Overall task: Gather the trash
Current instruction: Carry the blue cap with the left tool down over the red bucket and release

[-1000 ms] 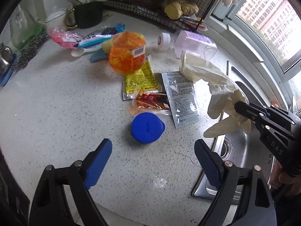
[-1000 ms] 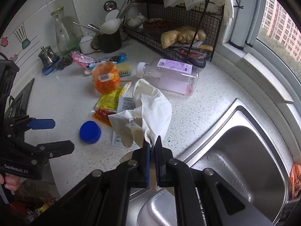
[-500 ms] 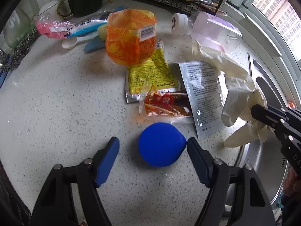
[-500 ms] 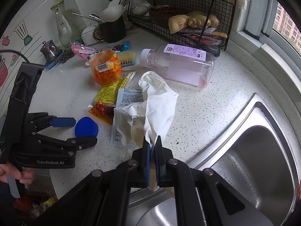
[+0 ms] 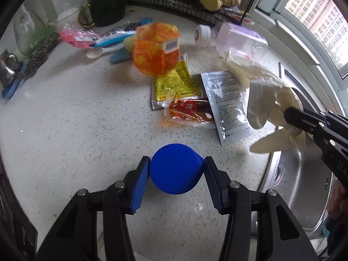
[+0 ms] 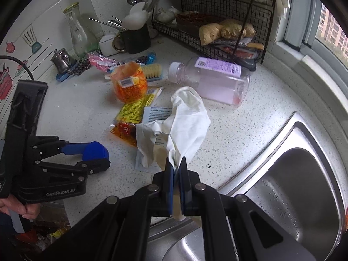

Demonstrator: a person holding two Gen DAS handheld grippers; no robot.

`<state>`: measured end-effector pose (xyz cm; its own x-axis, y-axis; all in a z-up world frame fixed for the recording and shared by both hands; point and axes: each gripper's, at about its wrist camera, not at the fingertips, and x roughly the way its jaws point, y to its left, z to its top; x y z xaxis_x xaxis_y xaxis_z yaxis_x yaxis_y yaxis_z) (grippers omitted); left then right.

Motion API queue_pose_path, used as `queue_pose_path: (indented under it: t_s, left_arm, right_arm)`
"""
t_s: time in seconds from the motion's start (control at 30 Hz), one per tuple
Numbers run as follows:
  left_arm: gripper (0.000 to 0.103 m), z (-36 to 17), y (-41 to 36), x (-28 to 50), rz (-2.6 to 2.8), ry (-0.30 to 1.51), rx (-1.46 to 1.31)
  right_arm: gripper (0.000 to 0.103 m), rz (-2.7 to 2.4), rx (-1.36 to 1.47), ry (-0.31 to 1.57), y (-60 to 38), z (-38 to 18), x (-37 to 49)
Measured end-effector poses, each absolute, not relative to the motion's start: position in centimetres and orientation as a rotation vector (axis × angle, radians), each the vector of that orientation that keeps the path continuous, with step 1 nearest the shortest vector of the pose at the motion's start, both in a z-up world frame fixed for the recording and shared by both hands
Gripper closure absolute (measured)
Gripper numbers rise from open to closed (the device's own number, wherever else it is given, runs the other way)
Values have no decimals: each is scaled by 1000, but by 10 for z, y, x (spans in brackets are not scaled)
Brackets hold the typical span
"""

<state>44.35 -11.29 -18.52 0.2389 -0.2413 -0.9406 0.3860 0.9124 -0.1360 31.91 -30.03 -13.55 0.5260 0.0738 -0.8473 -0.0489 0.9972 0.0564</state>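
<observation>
Closing left claw (image 5: pixel 177 171) reaches blue lid (image 5: pixel 176 169); "GenRobot.AI" readable.

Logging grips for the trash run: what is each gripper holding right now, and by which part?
Left gripper: blue cap, across its sides, jaws just closing. Right gripper: white glove, pinched at its finger end.

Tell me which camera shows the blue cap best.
The left wrist view: the blue cap sits large and central between the left claw pads. The right wrist view shows it small, side-on, partly hidden by that claw's fingers.
</observation>
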Motion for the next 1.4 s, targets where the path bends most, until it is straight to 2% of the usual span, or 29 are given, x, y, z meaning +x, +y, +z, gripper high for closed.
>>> queue_pose_path:
  t_s: [0.3,0.63,1.13,1.4]
  left_arm:
    - [55,-121,-60,391,-385,1166,88]
    - [55,-86,-2,325,-342,1095,66]
    - [55,-88,67,211,-285,1103,47]
    - [55,-108,94,168,-231,1164,35]
  right_arm:
    - [99,88,-40,890,-266,-88,286]
    - [99,152,-77,825,-208,-63,238]
    - [99,250,-89,846,-128,-79,163]
    - [99,278,-105,909,-96,-114,129]
